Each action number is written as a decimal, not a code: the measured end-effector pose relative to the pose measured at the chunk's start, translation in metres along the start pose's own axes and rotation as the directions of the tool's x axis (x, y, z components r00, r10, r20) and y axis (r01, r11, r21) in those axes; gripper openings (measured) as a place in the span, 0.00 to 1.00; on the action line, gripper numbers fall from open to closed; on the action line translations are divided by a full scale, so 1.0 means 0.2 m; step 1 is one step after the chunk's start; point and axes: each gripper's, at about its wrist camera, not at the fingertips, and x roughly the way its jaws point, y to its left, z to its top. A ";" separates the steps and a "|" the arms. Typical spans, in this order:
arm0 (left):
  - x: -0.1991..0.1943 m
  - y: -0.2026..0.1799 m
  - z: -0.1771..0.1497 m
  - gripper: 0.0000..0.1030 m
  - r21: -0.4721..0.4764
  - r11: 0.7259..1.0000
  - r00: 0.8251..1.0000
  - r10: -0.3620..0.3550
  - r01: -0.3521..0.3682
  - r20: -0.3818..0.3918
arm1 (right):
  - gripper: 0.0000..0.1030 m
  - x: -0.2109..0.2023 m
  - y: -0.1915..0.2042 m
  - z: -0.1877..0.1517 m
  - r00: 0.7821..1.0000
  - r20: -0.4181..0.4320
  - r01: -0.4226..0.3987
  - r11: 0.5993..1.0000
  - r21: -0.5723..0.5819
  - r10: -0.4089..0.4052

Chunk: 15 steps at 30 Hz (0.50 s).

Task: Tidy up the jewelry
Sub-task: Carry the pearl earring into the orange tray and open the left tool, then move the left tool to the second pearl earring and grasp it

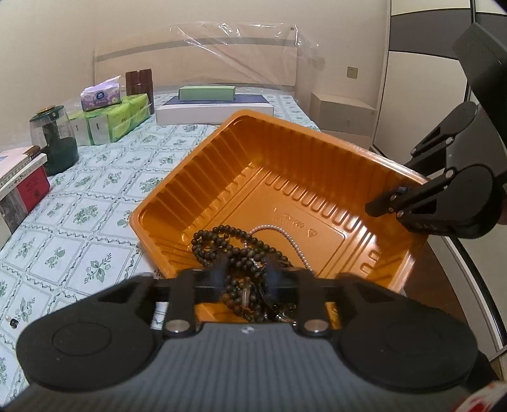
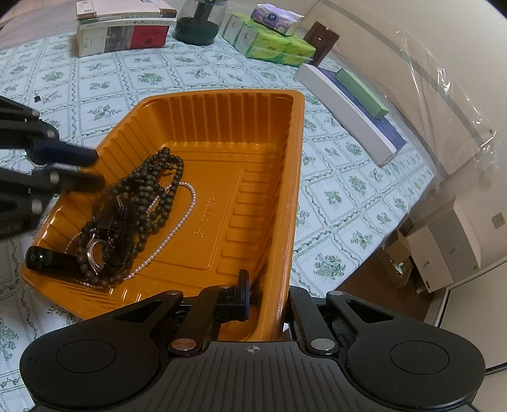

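Observation:
An orange plastic tray point(image 1: 317, 158) point(image 2: 228, 126) sits on the flowered tablecloth. It holds a dark bead necklace point(image 1: 221, 244) point(image 2: 155, 187), a thin pearl strand point(image 1: 291, 241) point(image 2: 187, 209) and a black strap with a clear ring point(image 2: 107, 234). My left gripper point(image 1: 245, 279) is over the tray's near corner, its fingers a little apart around the dark beads. It shows blurred in the right wrist view point(image 2: 92, 169). My right gripper point(image 2: 269, 294) is shut on the tray's wall, one finger inside and one outside. It shows in the left wrist view point(image 1: 383, 202).
Stacked books point(image 2: 123, 28), a dark glass jar point(image 1: 54, 139), green tissue packs point(image 1: 111, 120), a brown container point(image 1: 138, 80) and a flat white box under a green box point(image 1: 212, 104) line the far side. Small beads point(image 1: 11, 320) lie on the cloth. The table edge is at the right.

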 end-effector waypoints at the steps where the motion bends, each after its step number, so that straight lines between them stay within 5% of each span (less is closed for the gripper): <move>1: 0.00 0.01 0.00 0.27 0.001 1.000 1.000 0.003 -0.003 0.000 | 0.06 0.00 0.00 0.00 1.000 0.000 0.000 1.000 0.000 0.000; 15: -0.20 0.37 -0.13 0.31 -0.055 0.983 0.984 0.176 -0.176 -0.006 | 0.06 -0.01 0.00 0.00 1.000 0.000 0.002 1.000 0.001 -0.002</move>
